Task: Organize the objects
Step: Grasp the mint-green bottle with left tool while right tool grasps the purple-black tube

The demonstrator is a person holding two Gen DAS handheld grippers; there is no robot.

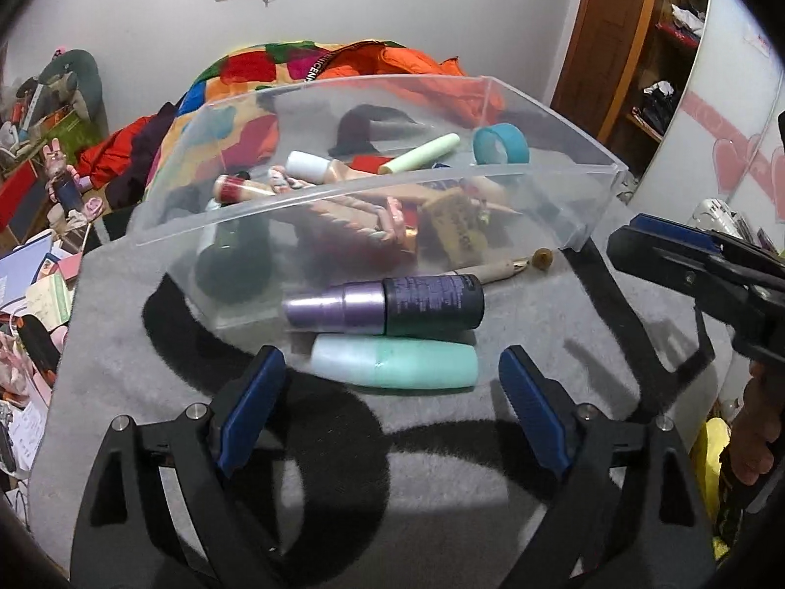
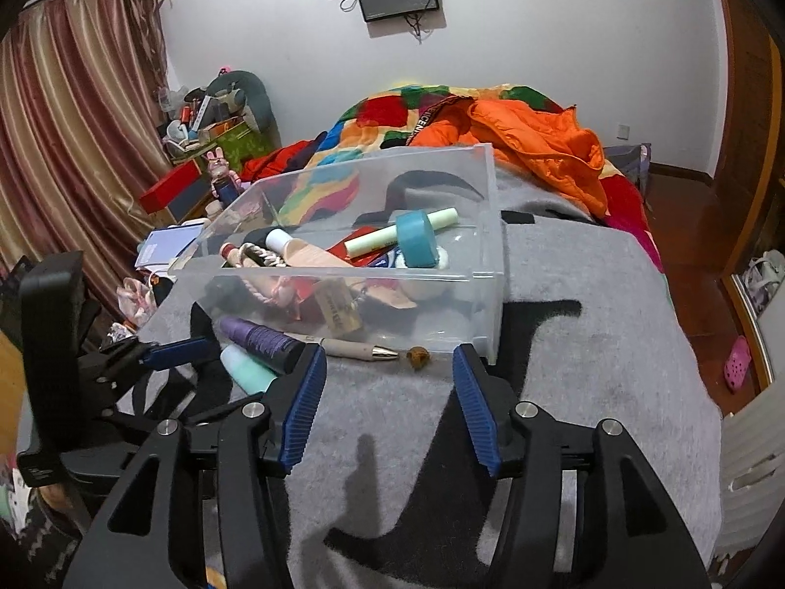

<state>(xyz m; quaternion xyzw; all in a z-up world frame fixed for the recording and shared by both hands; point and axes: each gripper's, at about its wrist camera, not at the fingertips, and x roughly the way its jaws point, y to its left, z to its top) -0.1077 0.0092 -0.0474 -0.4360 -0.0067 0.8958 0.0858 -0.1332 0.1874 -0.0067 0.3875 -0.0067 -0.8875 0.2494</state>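
the clear plastic bin sits on a grey blanket, cosmetics inside. just outside lie a purple bottle, its print unreadable, and a mint bottle. left gripper and right gripper jaws released, empty.

The right gripper hangs with fingers apart over the grey blanket, near a pen lying beside the clear bin.
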